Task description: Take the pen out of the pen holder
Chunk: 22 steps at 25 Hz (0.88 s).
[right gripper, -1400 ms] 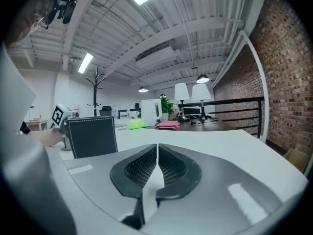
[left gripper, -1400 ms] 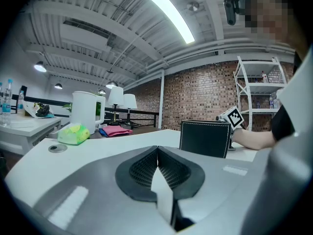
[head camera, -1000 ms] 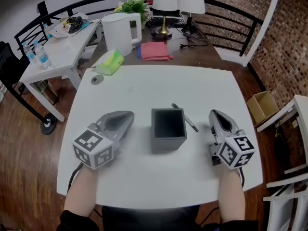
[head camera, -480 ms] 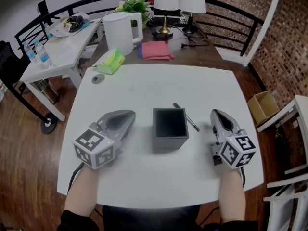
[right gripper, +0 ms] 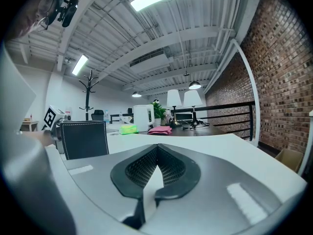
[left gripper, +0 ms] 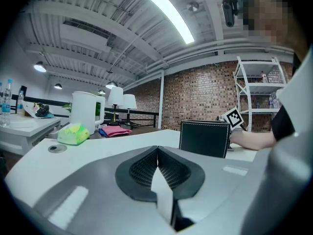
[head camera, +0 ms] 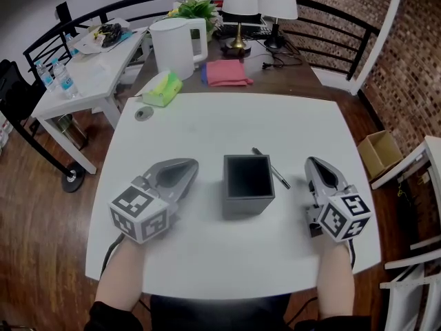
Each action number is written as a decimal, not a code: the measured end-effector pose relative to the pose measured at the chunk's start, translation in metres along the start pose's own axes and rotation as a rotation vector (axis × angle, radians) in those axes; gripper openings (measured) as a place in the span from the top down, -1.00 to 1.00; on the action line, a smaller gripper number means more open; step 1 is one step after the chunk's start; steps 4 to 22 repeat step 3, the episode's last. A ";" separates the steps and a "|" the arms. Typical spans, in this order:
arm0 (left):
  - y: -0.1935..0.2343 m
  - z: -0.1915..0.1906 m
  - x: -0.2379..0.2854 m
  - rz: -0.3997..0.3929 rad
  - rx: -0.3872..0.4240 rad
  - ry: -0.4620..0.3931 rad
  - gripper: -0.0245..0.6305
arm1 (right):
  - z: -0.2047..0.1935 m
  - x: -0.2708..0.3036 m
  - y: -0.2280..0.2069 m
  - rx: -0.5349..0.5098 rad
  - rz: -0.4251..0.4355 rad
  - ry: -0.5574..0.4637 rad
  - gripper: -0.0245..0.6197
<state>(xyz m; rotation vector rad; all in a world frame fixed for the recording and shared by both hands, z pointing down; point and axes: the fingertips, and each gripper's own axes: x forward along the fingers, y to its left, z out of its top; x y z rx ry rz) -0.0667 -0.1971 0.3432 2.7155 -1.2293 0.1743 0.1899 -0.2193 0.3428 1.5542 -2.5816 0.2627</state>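
A dark square pen holder [head camera: 247,183] stands mid-table, its inside looking empty from above. A black pen [head camera: 271,168] lies flat on the white table [head camera: 220,126] just right of and behind the holder. My left gripper [head camera: 187,166] rests on the table to the holder's left, jaws shut with nothing between them. My right gripper [head camera: 317,165] rests to the holder's right, beside the pen, also shut and empty. The holder shows in the left gripper view [left gripper: 204,138] at right and in the right gripper view [right gripper: 84,138] at left.
Behind the table a brown desk carries a white kettle [head camera: 176,45], a green packet [head camera: 162,88], a pink cloth [head camera: 226,73], two lamps [head camera: 240,5] and a plant. A small round disc [head camera: 143,114] lies near the table's far left corner. A cardboard box [head camera: 381,152] sits on the floor right.
None of the objects or grippers moved; only the head view shifted slightly, sliding the whole scene a little to the right.
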 end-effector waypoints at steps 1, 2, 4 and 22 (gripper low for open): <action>0.000 0.000 0.000 -0.001 0.001 0.000 0.92 | 0.000 0.000 -0.001 0.001 -0.001 -0.003 0.89; 0.000 0.000 0.001 -0.002 0.002 0.001 0.92 | 0.000 0.000 -0.002 0.001 -0.002 -0.007 0.89; 0.000 0.000 0.001 -0.002 0.002 0.001 0.92 | 0.000 0.000 -0.002 0.002 -0.002 -0.010 0.89; 0.000 0.000 0.001 -0.002 0.002 0.001 0.92 | 0.000 0.000 -0.002 0.002 -0.002 -0.010 0.89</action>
